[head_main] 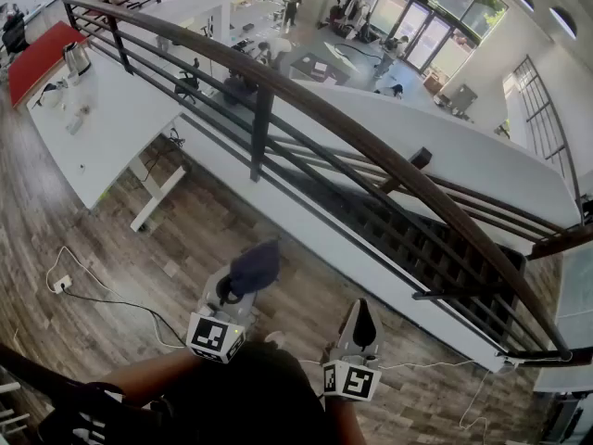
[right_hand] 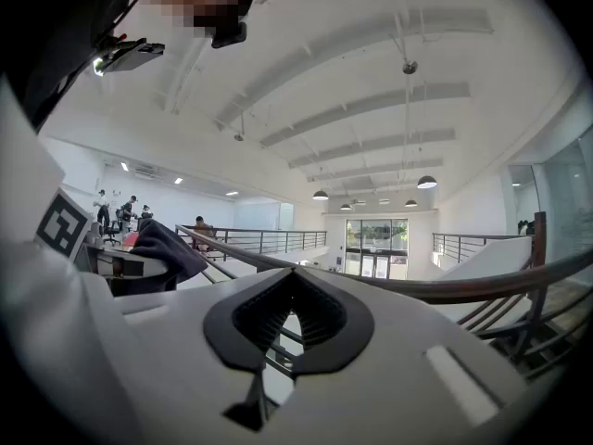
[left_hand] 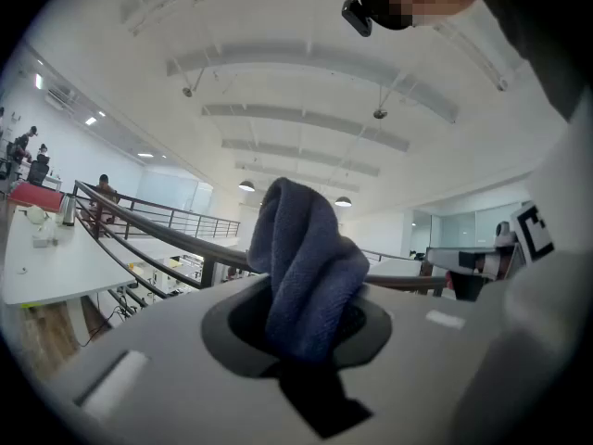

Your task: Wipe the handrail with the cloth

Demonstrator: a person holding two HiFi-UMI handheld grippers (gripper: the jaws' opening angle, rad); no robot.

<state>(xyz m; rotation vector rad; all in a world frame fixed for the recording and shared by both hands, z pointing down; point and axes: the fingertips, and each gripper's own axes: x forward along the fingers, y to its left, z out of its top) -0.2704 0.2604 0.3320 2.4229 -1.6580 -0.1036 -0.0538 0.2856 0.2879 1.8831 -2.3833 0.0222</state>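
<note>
While I watch through the head camera, both tools sit on the near side of the handrail (head_main: 371, 146), the dark curved bar that runs across the top of the black metal balustrade (head_main: 262, 133).

The left gripper (left_hand: 310, 327) is clamped on the cloth (left_hand: 306, 267). Its jaws are nearly together, with only the thickness of the fabric between them. The cloth is dark blue, bunched into a thick fold, and stands up out of the jaws. From the left gripper's own camera the fold crosses in front of the handrail's line. In the head view it hangs short of the handrail and I see no contact between them.

The right gripper (right_hand: 289, 327) is just beside the left one, also short of the handrail. Its fingertips meet at the top and nothing is held. Through the diamond-shaped gap lower down between the jaws I see only the balustrade's bars. Its marker cube (head_main: 350, 378) faces up towards the head camera.

As for containers, the only one I can pick out is a metal kettle (head_main: 76, 58). It stands on the white table (head_main: 102, 109) on the near side of the handrail, well off towards its far left end. The kettle is shut, so I cannot tell what is in it.

A white cable (head_main: 63, 284) lies on the wooden floor (head_main: 185, 239) on this same side of the handrail. Past the handrail the view drops to a lower level with desks and people.
</note>
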